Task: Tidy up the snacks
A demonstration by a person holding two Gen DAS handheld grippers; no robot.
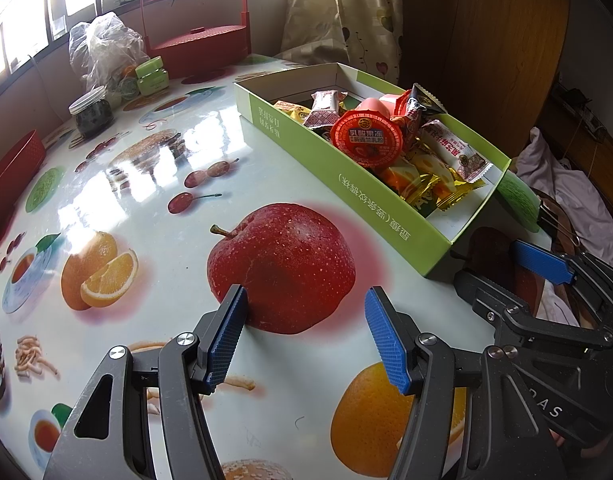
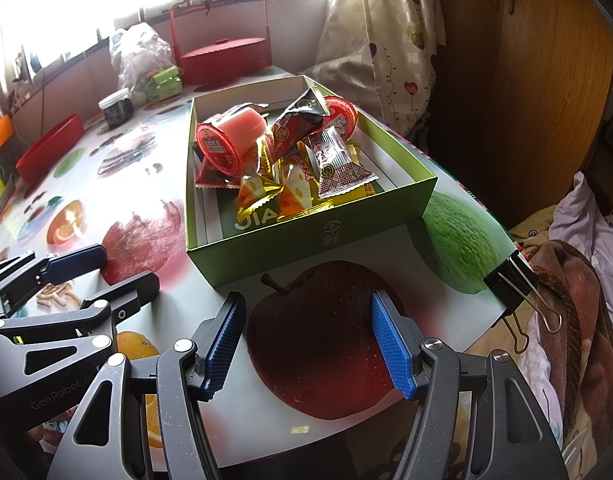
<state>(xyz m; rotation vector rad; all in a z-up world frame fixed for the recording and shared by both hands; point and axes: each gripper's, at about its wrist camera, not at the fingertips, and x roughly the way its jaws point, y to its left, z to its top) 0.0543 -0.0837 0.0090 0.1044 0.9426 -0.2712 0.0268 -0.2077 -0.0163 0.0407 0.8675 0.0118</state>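
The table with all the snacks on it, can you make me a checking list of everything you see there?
Surface: table under a shiny cloth printed with fruit and burgers; a binder clip grips its edge.
Job's things: green box, open, holding jelly cups and wrapped candies in a loose pile.
Clutter: red carry basket, plastic bag, dark jar, small green box, red tray, all toward the window.
Grippers: left tool and right tool both open, empty, side by side over the table before the box.
Cables: nothing seen.
Surroundings: curtain, wooden wardrobe, bedding.
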